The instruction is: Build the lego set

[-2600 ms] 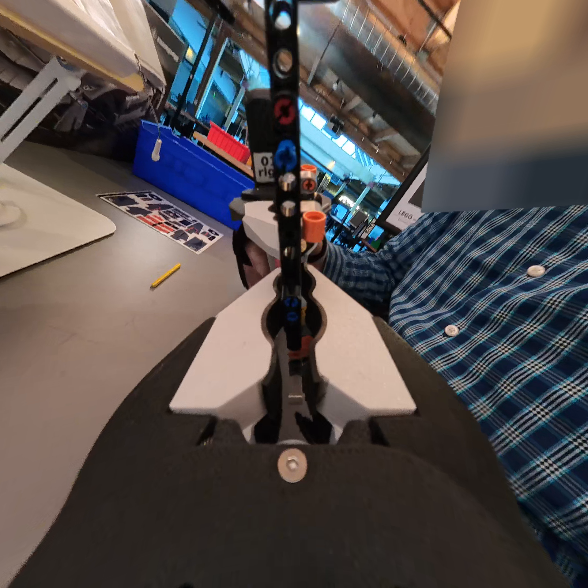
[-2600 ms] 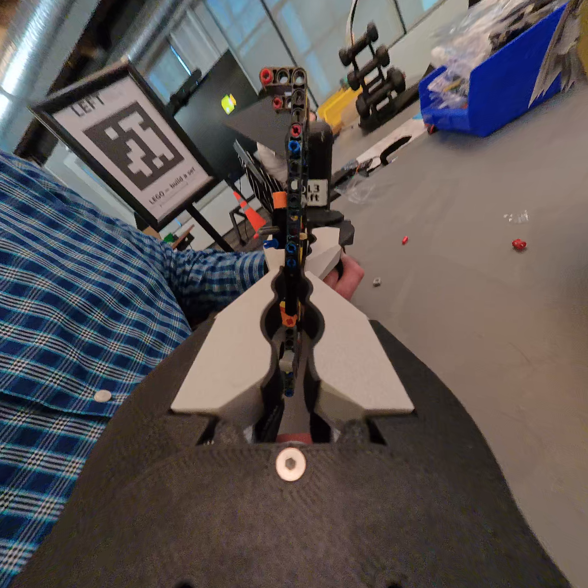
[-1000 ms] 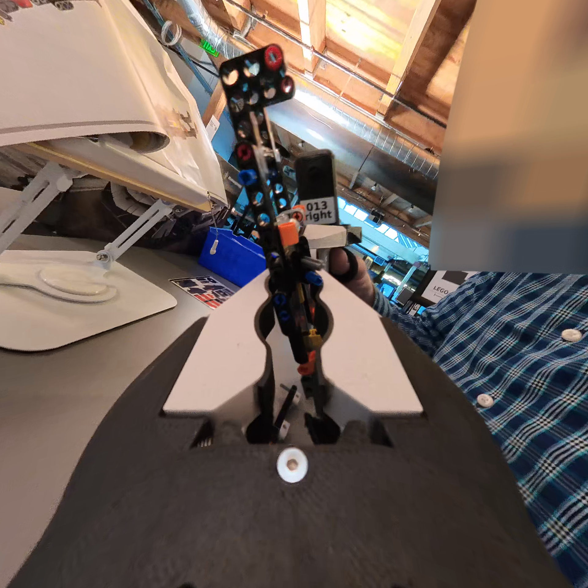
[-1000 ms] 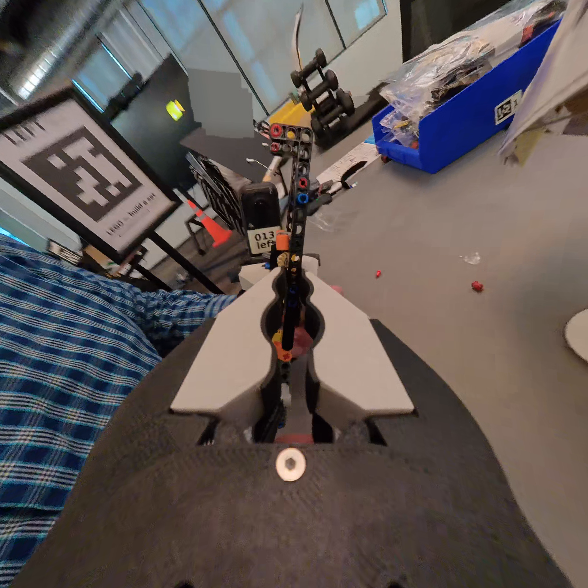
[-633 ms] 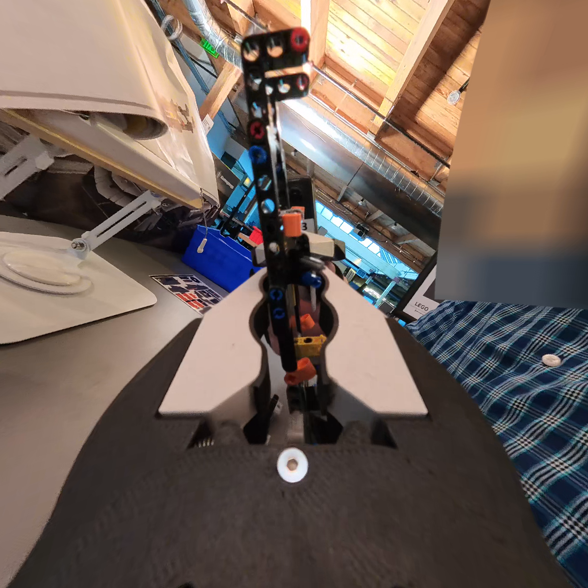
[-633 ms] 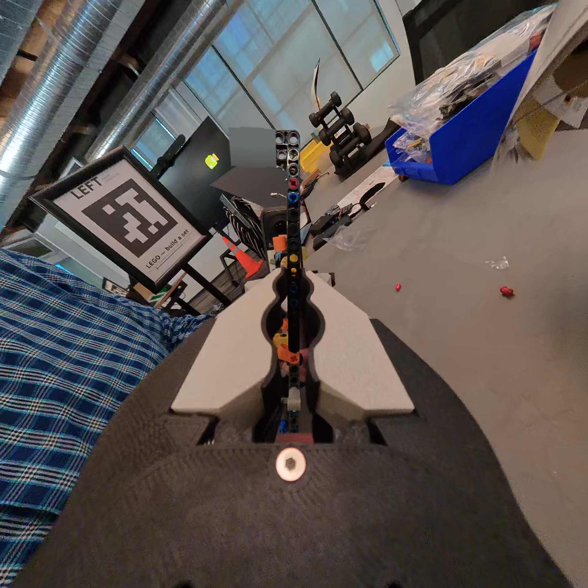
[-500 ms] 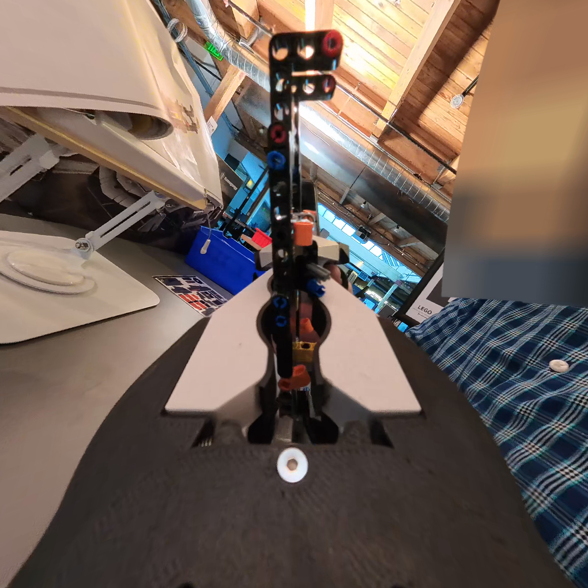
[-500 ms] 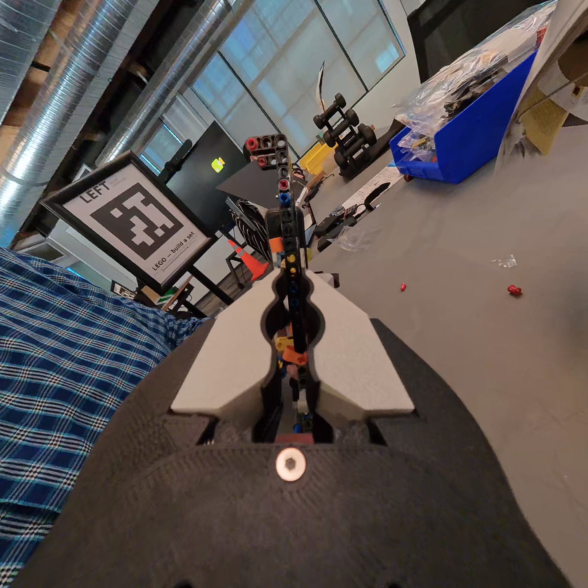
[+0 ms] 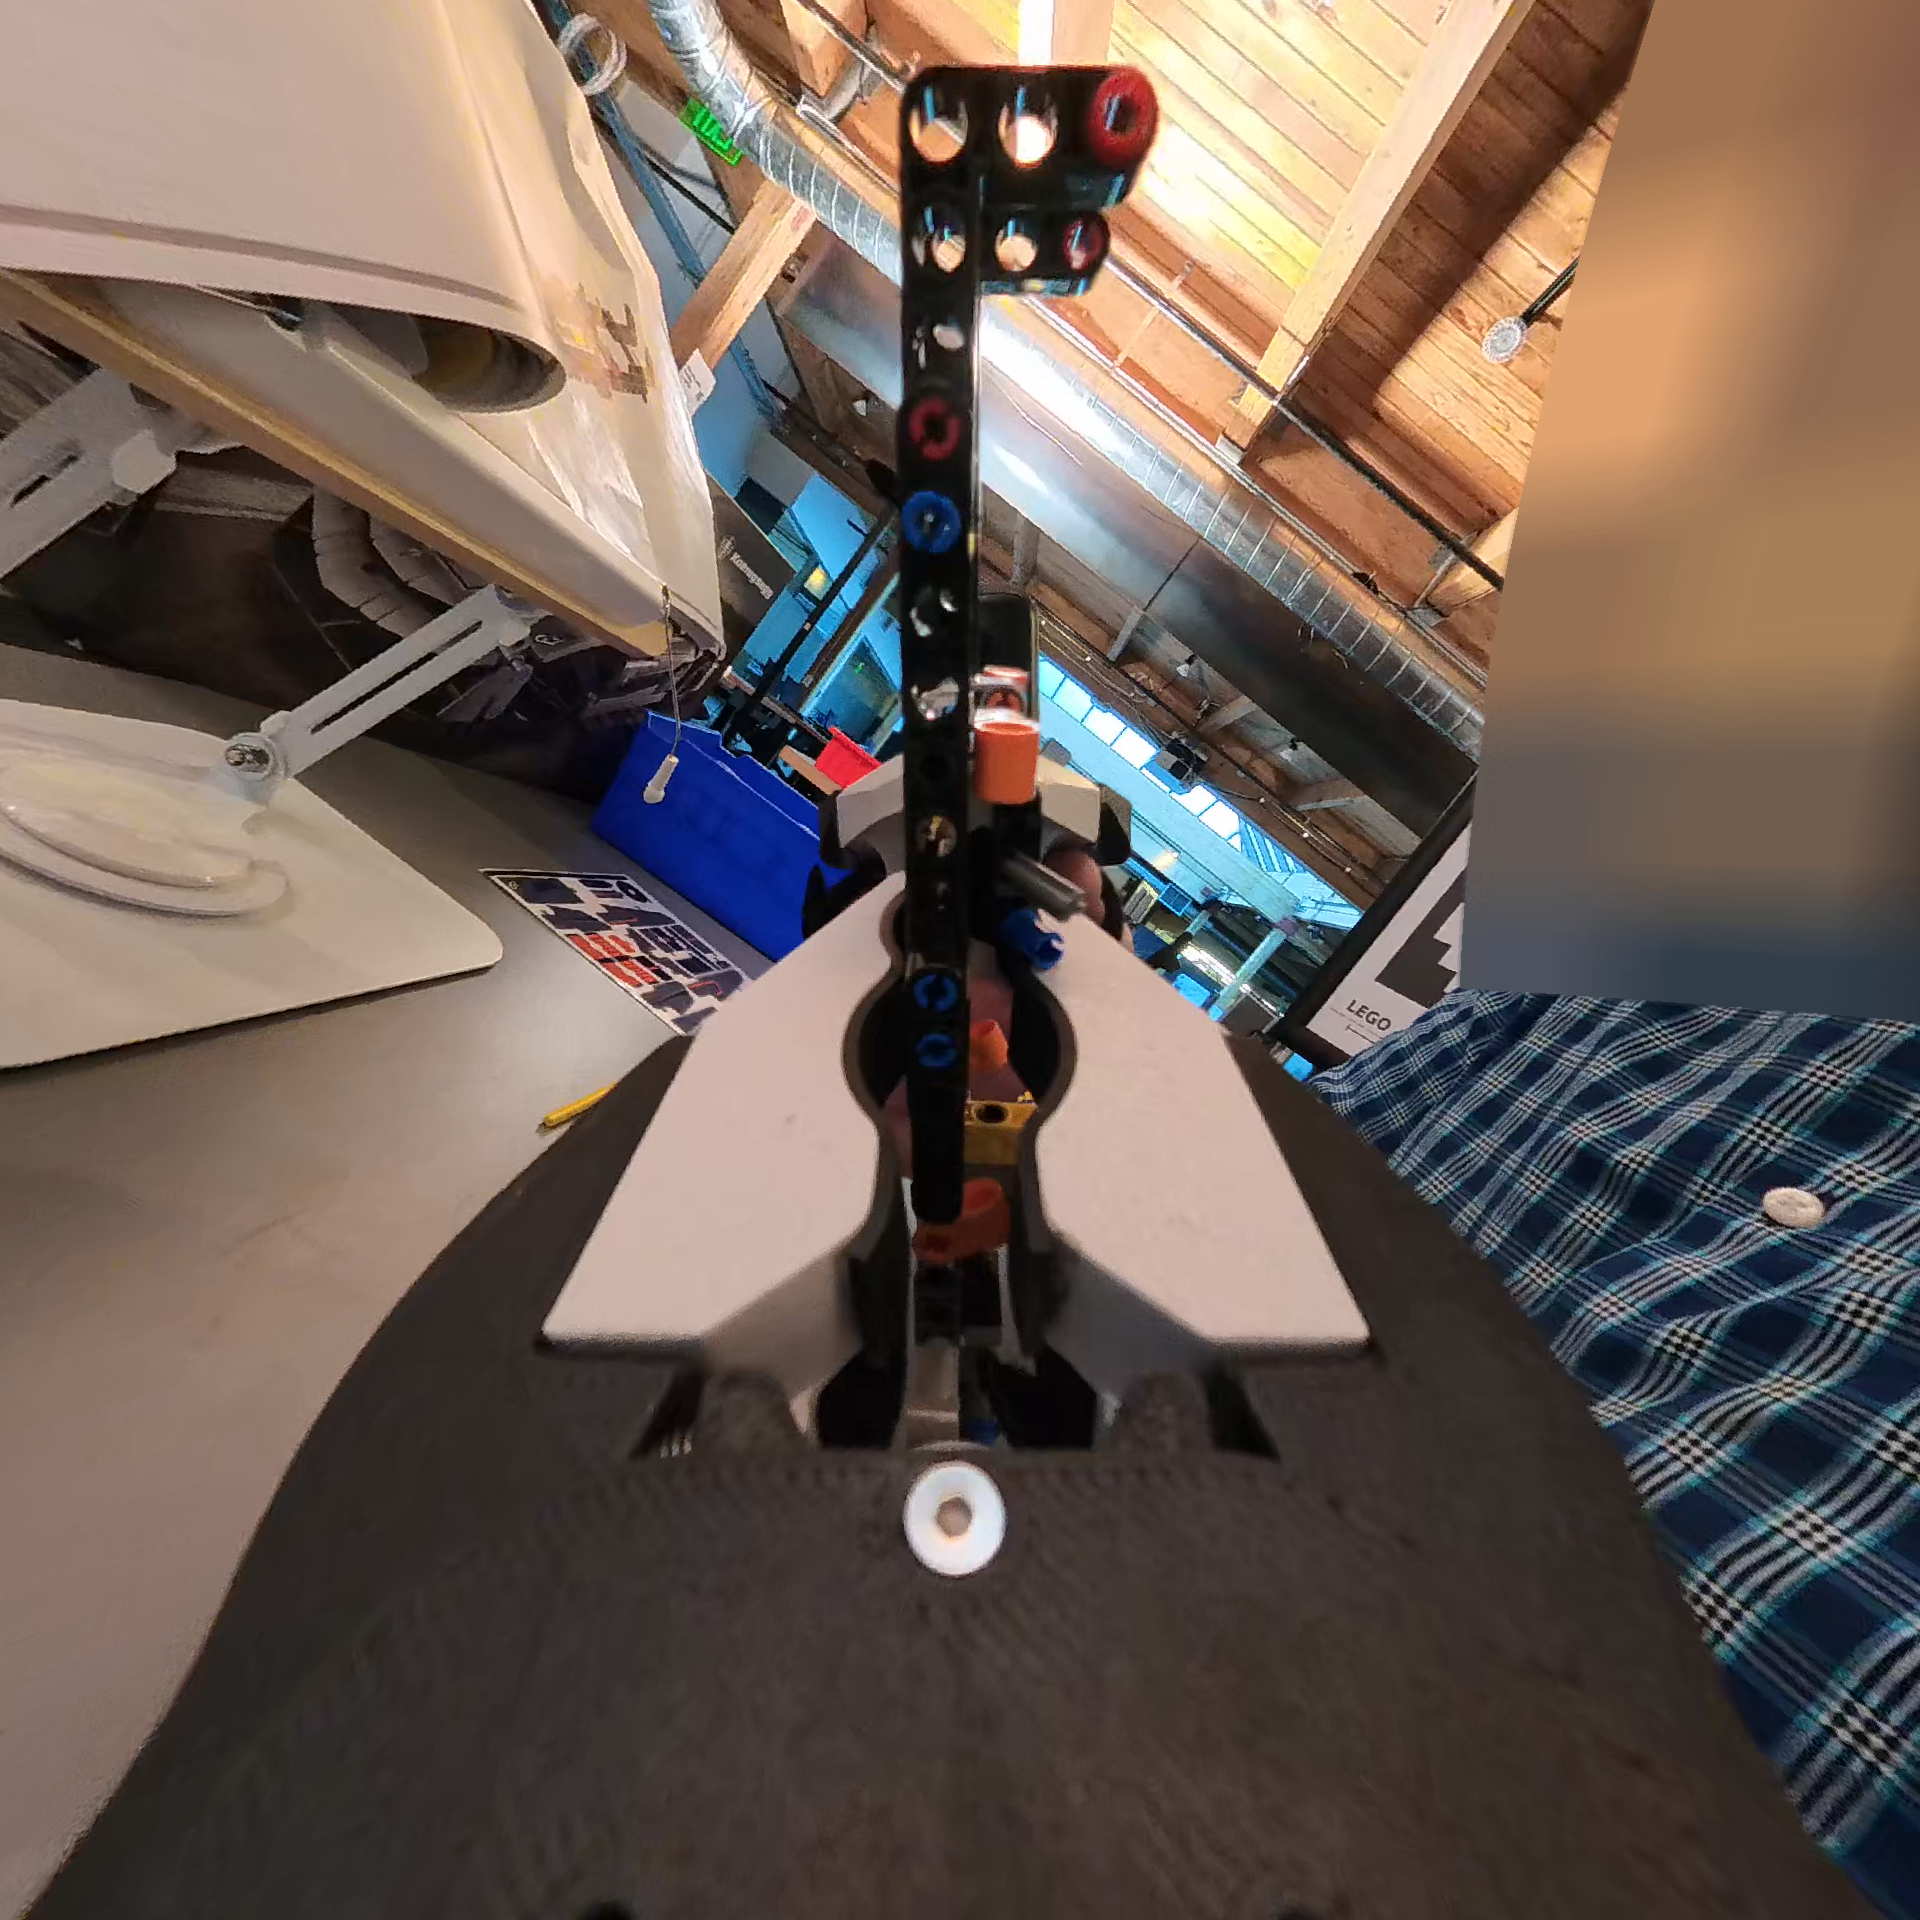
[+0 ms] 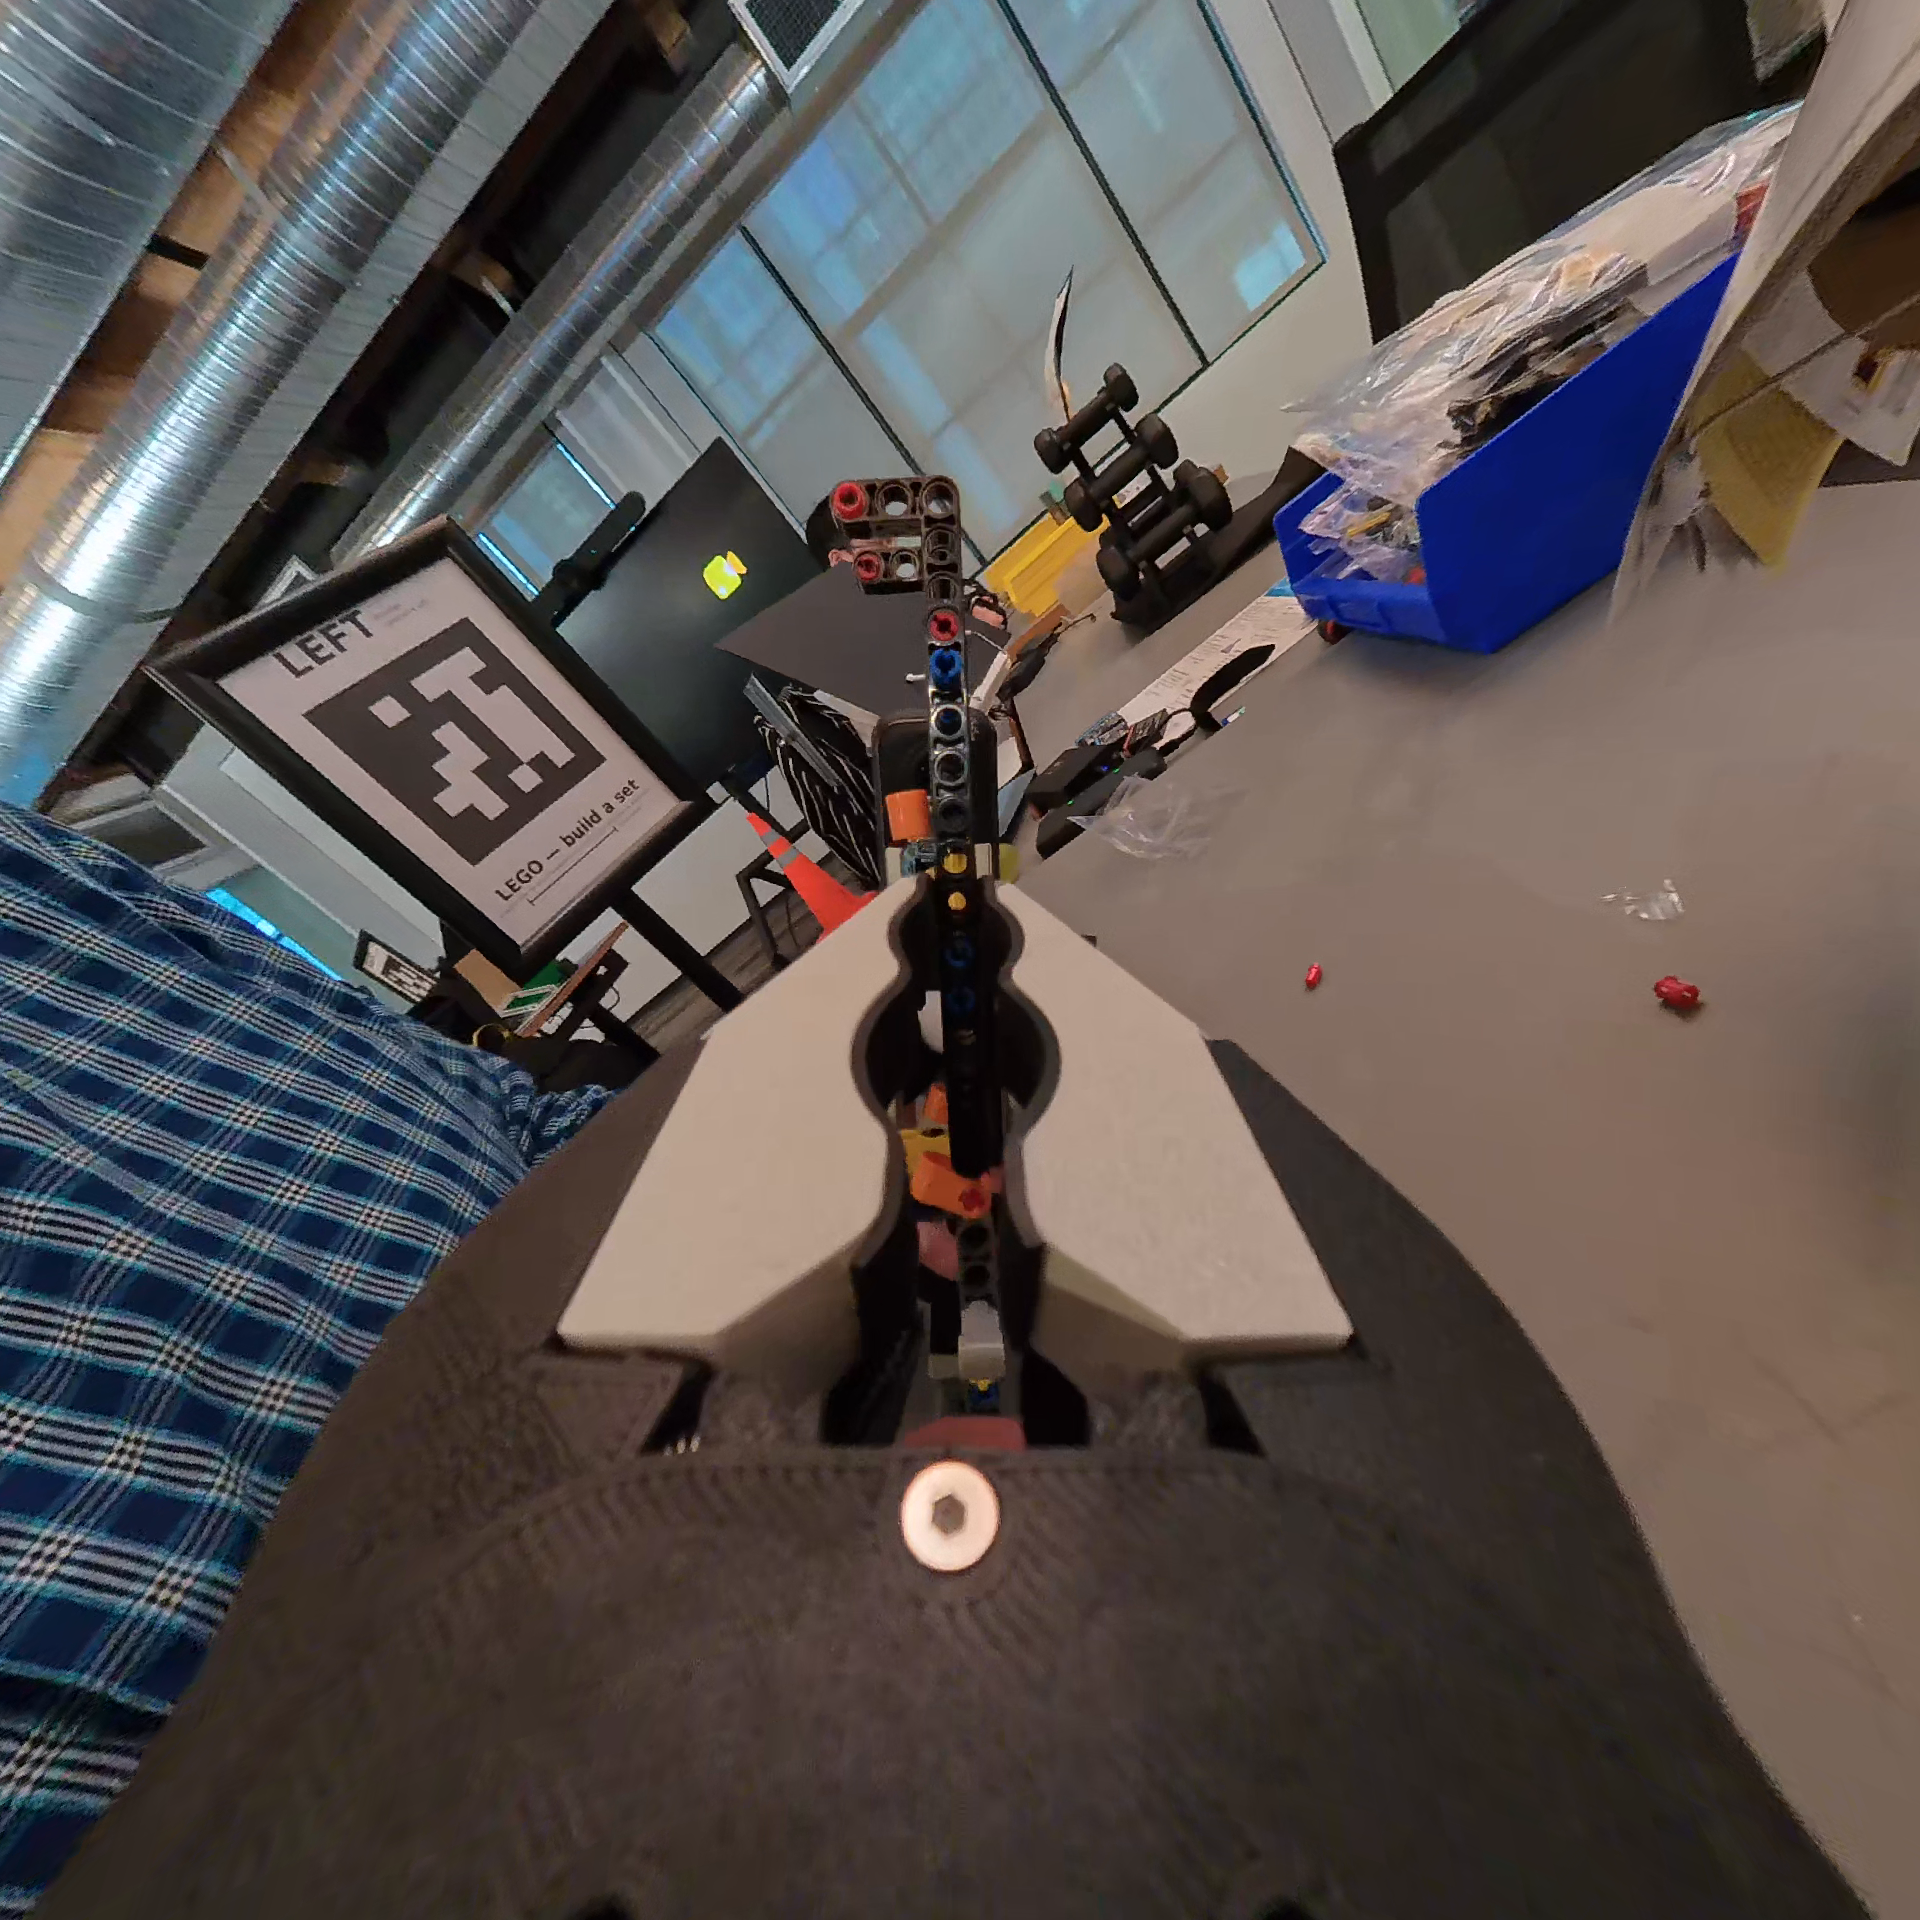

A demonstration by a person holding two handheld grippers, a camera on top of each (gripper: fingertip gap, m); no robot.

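both the left claw (image 9: pixel 951 1039) and right claw (image 10: pixel 956 997) sit clamped on the black lego beam (image 9: pixel 935 665).

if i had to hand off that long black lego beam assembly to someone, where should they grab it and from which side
Probably the bare stretch of the black beam assembly above the orange bush, pinching its flat holed faces from the side. The lower end is clamped in both the left gripper and right gripper, and the forked top looks awkward.
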